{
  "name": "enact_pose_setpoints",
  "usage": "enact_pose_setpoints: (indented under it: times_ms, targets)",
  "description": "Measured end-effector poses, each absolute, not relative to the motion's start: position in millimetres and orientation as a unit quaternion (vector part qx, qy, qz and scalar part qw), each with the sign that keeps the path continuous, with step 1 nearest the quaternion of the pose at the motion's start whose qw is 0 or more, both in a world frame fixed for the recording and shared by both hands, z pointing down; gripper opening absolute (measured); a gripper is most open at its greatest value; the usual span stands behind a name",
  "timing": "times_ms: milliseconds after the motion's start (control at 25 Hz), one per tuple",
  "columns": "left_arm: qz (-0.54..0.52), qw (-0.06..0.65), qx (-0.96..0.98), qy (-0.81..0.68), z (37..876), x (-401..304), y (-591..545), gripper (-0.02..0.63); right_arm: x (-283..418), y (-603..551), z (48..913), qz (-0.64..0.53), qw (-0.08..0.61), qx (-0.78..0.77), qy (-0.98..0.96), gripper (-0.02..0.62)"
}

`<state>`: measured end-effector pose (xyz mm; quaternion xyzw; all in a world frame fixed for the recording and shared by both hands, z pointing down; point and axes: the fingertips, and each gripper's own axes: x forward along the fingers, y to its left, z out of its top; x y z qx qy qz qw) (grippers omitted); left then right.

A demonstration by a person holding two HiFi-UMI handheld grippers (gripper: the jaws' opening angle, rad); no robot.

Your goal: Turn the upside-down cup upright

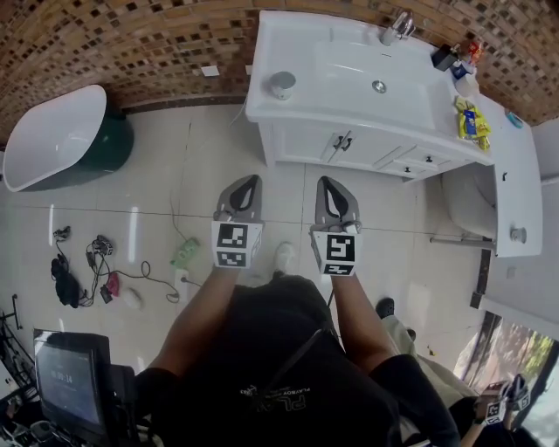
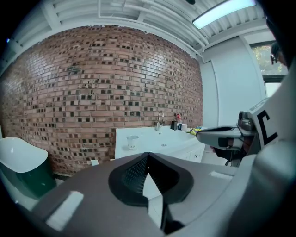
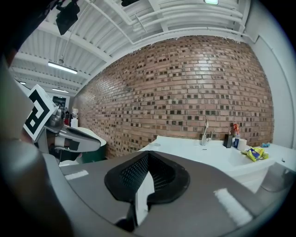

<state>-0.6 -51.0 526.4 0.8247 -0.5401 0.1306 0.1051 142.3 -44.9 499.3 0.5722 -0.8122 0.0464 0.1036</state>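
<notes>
**A:** Start with what's closest. What are the claws doing?

**B:** Both are held out in front of the person, side by side and a little apart, above the tiled floor (image 1: 157, 175). The left gripper (image 1: 247, 185) has its jaws pressed together at the tips, with nothing between them. Its own view shows the ribbed pads meeting in a point. The right gripper (image 1: 330, 185) is the same: pads closed on each other and empty.

**A:** So neither is anywhere near the cup?

**B:** No, both are well short of it (there's open floor between them and the cabinet). Down to the left, a tangle of cables (image 1: 87, 262) lies on the tiles, with a green power strip (image 1: 185, 253) near it. Further left stands a bathtub (image 1: 52, 131), white inside and dark green outside.

**A:** And the cup itself?

**B:** The cup (image 1: 282, 85) stands on the white vanity (image 1: 288, 112), at the near left corner of the top and to the left of the basin (image 1: 349, 74). The left gripper view shows it too (image 2: 132, 142), small and pale, alone on that end of the counter. I can't tell from here which end is up.

**A:** What's past it?

**B:** The faucet (image 1: 397, 26) is at the back of the basin, and a yellow packet (image 1: 472, 122) lies on the counter's right side with some small bottles nearby. Behind everything is the brick wall (image 1: 131, 35).
</notes>
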Motion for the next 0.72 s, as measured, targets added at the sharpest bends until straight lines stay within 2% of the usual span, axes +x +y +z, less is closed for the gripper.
enact_pose_setpoints:
  times_ms: [440,720]
  targets:
    - [0.13,0.08,0.835,-0.528,517.9,-31.6,33.0,-0.005,106.8,33.9,487.9,0.037,0.084,0.587,-0.805,0.013]
    - [0.123,0.089,0.843,-0.517,518.7,-63.7,94.6,-0.005,81.0,82.7,472.4,0.016,0.084,0.599,-0.796,0.012]
